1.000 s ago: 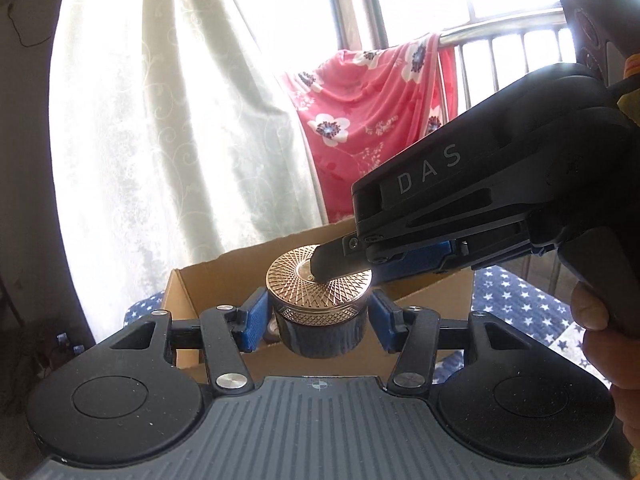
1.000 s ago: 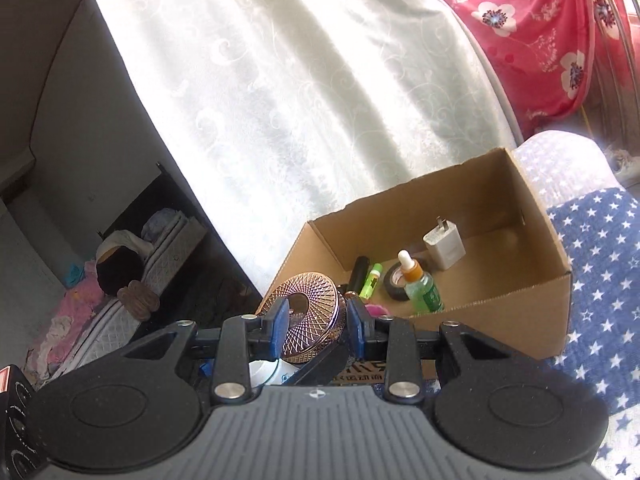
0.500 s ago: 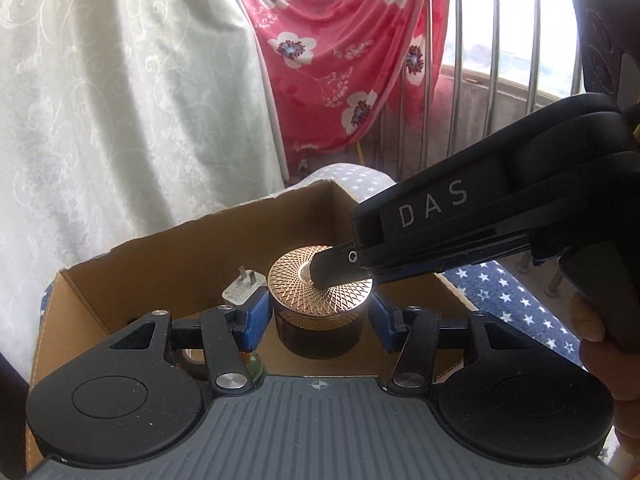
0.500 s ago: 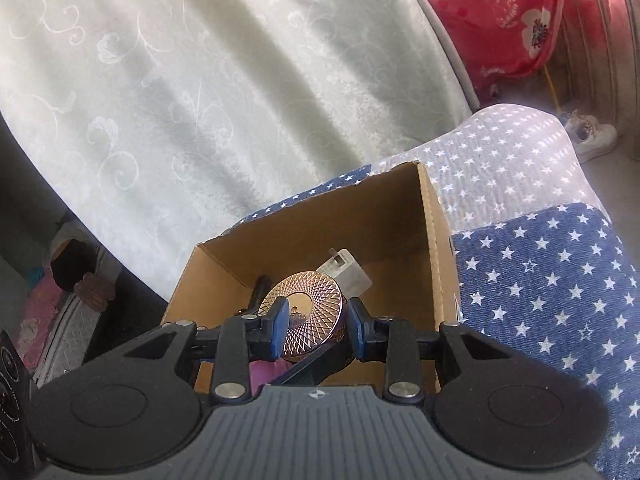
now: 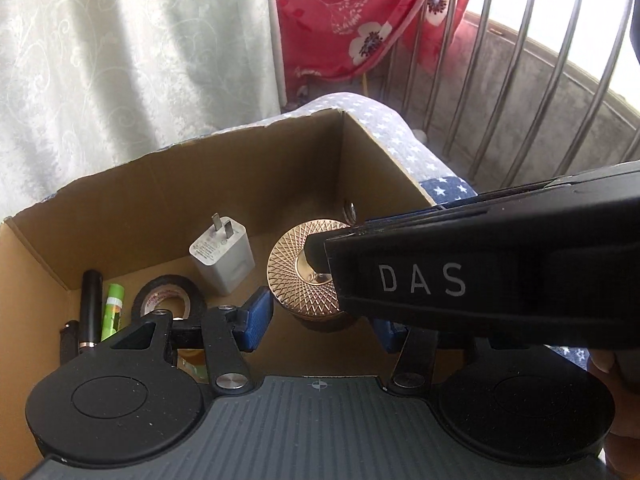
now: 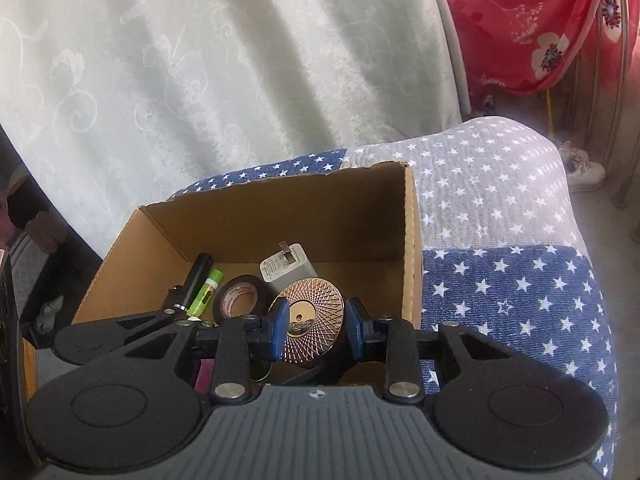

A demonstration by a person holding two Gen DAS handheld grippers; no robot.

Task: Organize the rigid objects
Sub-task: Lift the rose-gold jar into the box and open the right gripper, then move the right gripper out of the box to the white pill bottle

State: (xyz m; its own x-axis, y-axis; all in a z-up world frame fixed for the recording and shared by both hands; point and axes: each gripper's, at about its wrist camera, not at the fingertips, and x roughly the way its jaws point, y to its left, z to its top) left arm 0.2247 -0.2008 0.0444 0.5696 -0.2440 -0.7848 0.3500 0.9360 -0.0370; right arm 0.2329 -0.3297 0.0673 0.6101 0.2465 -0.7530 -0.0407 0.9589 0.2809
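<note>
The right gripper (image 6: 314, 330) is clamping the gold patterned lid of a dark round jar (image 6: 312, 320), its blue pads pressing both sides. The left gripper (image 5: 318, 322) is standing partly open around the jar's body (image 5: 306, 276); whether its pads are touching is unclear, since the right gripper's black body is covering one side. The jar is hanging inside a cardboard box (image 5: 248, 184) holding a white charger (image 5: 222, 254), a tape roll (image 5: 166, 294) and a green tube (image 5: 112, 306). The box is sitting on a star-patterned cloth (image 6: 500, 280), with a pale curtain (image 6: 200, 60) and red floral fabric (image 5: 360, 12) behind
</note>
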